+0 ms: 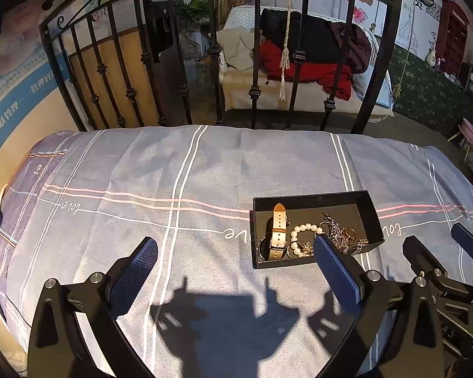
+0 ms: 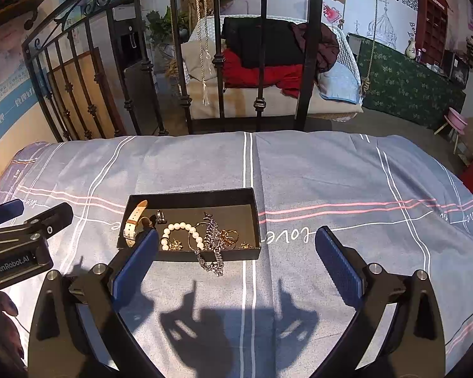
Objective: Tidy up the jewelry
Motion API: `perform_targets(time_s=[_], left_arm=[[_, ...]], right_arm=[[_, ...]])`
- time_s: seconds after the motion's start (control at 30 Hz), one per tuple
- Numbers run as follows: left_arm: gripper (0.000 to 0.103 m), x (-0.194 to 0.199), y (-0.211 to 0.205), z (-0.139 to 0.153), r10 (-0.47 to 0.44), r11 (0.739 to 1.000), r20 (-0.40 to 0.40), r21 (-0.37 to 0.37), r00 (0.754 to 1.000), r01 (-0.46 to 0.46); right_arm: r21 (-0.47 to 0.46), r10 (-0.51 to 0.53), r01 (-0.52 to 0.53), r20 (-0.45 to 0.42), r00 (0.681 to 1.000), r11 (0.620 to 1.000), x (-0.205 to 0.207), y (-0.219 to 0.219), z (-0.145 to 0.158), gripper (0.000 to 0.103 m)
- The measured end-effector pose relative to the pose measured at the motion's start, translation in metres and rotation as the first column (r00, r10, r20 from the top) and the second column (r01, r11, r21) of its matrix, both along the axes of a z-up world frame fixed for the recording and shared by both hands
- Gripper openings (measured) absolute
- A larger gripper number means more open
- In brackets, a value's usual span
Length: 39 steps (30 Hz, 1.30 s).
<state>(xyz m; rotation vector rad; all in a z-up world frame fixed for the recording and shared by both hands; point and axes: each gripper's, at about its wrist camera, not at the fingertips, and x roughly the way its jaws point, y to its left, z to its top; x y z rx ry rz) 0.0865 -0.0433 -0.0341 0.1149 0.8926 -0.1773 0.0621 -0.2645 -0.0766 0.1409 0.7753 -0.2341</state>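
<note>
A shallow black box (image 1: 370,208) (image 2: 189,196) sits on the bed. It holds a tan-strapped watch (image 1: 278,230) (image 2: 133,224), a white pearl bracelet (image 1: 299,236) (image 2: 181,231), gold pieces (image 1: 347,236) (image 2: 228,236) and a silver chain (image 2: 211,252) that hangs over the box's near wall onto the sheet. My left gripper (image 1: 236,244) is open and empty, left of and before the box, its right finger overlapping the box's near edge. My right gripper (image 2: 236,236) is open and empty, just before the box. Each gripper shows at the edge of the other's view.
The bed has a grey-blue plaid sheet (image 1: 173,173) (image 2: 331,173). A black iron bed frame (image 1: 255,63) (image 2: 261,63) stands at the far end. Beyond it hangs a swing seat with red and black clothes (image 1: 312,56) (image 2: 261,60).
</note>
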Motion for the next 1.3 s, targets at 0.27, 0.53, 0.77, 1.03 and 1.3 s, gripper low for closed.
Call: perform_targets(time_s=[0.27,0.53,0.77,1.03,1.3], left_arm=[[0.097,-0.0009,-0.0003,-0.0007,-0.002,1.0,-0.003,-0.002,1.0,0.002],[0.097,0.0002,0.0002,-0.001,-0.002,1.0,-0.008,-0.007,1.0,0.002],[0.097,-0.0004,0.0013,-0.0009,-0.004,1.0,-0.009,-0.015,1.0,0.004],[0.097,0.0009,0.0028,0.0003,0.032,0.999,0.02,0.019,0.999,-0.032],[0.097,-0.0022,0.0048,0.0032,0.045,0.999,0.034,-0.003,0.998,-0.045]], right_arm=[[-0.002,-0.001,0.001,-0.004,1.0,1.0,0.0003,-0.0004,-0.0005,0.098],[-0.001,-0.002,0.002,-0.006,1.0,1.0,-0.0002,-0.0009,-0.0011,0.098],[-0.005,0.002,-0.002,-0.003,1.0,1.0,-0.0001,0.0002,-0.0003,0.098],[-0.004,0.002,-0.002,-0.002,1.0,1.0,-0.0007,0.0005,-0.0003,0.098],[-0.007,0.006,-0.006,0.002,1.0,1.0,-0.0018,0.0025,0.0004,0.098]])
